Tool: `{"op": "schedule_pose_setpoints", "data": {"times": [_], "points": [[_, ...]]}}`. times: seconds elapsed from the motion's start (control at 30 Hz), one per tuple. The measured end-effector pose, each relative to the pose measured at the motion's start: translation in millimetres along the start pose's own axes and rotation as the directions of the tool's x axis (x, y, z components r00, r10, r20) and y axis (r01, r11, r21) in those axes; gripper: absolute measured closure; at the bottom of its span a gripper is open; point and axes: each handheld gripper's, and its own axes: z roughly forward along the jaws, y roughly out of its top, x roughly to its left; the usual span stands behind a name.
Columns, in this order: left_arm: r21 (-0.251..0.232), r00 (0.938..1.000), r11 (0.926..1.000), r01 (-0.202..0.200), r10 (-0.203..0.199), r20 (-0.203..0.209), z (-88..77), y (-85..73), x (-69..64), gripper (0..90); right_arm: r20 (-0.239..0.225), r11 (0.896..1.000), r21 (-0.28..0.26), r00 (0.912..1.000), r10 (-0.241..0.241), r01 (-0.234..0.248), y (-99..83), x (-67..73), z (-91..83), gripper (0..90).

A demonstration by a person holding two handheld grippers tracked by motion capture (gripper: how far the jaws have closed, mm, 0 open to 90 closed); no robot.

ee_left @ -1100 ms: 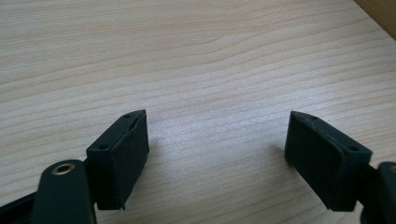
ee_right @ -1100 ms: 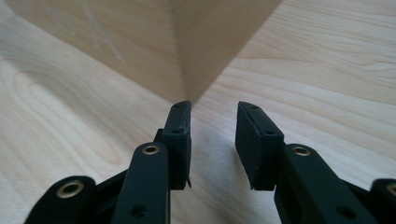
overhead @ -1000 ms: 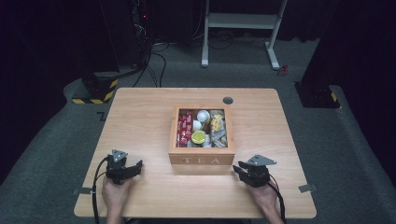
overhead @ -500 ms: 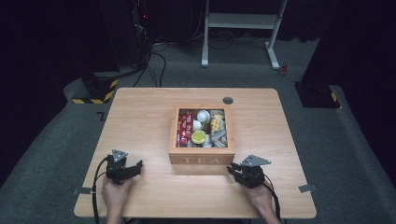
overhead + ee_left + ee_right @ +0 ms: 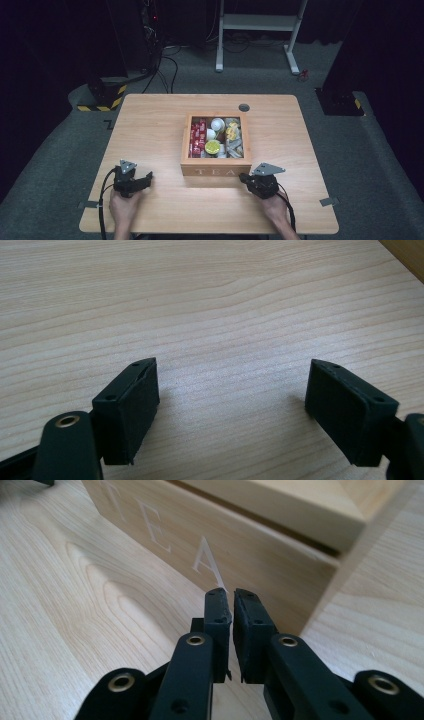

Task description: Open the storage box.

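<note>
A wooden box lettered TEA (image 5: 216,171) stands open in the middle of the table, with red packets (image 5: 197,137), white pods (image 5: 217,123) and a yellow round thing (image 5: 212,146) inside. My right gripper (image 5: 244,178) lies by the box's front right corner, pointing at its front wall (image 5: 260,550). Its jaws have just been closing and stand all but together, a thin slit apart, with nothing between them (image 5: 232,605). My left gripper (image 5: 148,177) rests on the table near the front left, open wide over bare wood (image 5: 232,405).
The wooden table (image 5: 150,125) has a round dark grommet (image 5: 244,107) behind the box. On the floor beyond it stand a white-legged frame (image 5: 260,30) and a black-and-yellow striped base (image 5: 102,97) with cables at the left.
My right gripper has slid a little left toward the box's front corner and its jaws have closed. The left gripper has kept still.
</note>
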Motion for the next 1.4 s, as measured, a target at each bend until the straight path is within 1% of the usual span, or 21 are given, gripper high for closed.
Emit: {"op": "schedule_pose_setpoints", "data": {"times": [0.13,0.33,0.5,0.63,0.83,1.0,1.1,1.23,1.3,1.4], "points": [[0.0,1.0,1.0,0.0,0.0,0.0,0.0,0.0,0.0,21.8,-0.006,1.0,-0.009,0.9999,-0.012,0.012,8.8,2.7,0.9,88.1],[0.002,1.0,1.0,-0.001,0.001,0.0,-0.1,0.1,0.0,21.8,-0.006,1.0,-0.018,0.9999,-0.014,0.014,14.3,3.5,2.0,89.7],[0.002,1.0,1.0,-0.001,0.001,0.0,-0.1,0.1,0.0,21.8,-0.009,1.0,-0.023,1.0,-0.004,0.004,16.4,3.1,2.1,89.8],[0.002,1.0,1.0,-0.001,0.001,0.0,-0.1,0.1,0.0,21.8,-0.005,0.999,-0.03,0.9999,0.012,-0.013,19.1,2.9,1.2,89.8],[0.002,1.0,1.0,-0.001,0.001,0.0,-0.1,0.1,-0.1,21.8,-0.013,0.999,-0.034,0.9998,0.013,-0.013,19.7,2.4,2.0,89.9],[0.002,1.0,1.0,-0.001,0.001,0.001,-0.1,0.1,-0.1,21.8,-0.016,0.999,-0.043,0.9996,0.023,-0.024,20.5,3.1,1.1,89.9],[0.002,1.0,1.0,-0.001,0.001,0.001,-0.1,0.1,-0.1,21.7,-0.019,0.999,-0.048,0.9995,0.025,-0.026,21.7,3.8,0.4,89.9],[0.002,1.0,1.0,-0.001,0.001,0.001,-0.1,0.1,-0.1,21.7,-0.017,0.998,-0.056,0.9997,0.016,-0.016,23.1,4.5,-0.3,89.9],[0.002,1.0,1.0,-0.001,0.001,0.001,0.0,0.1,-0.1,21.7,-0.009,0.997,-0.071,0.9998,0.021,-0.021,24.8,5.4,-1.7,89.9],[0.002,1.0,1.0,-0.001,0.001,0.001,0.0,0.1,-0.1,21.7,-0.01,0.997,-0.07,0.9998,0.017,-0.018,25.4,5.5,-1.1,89.9]]}}
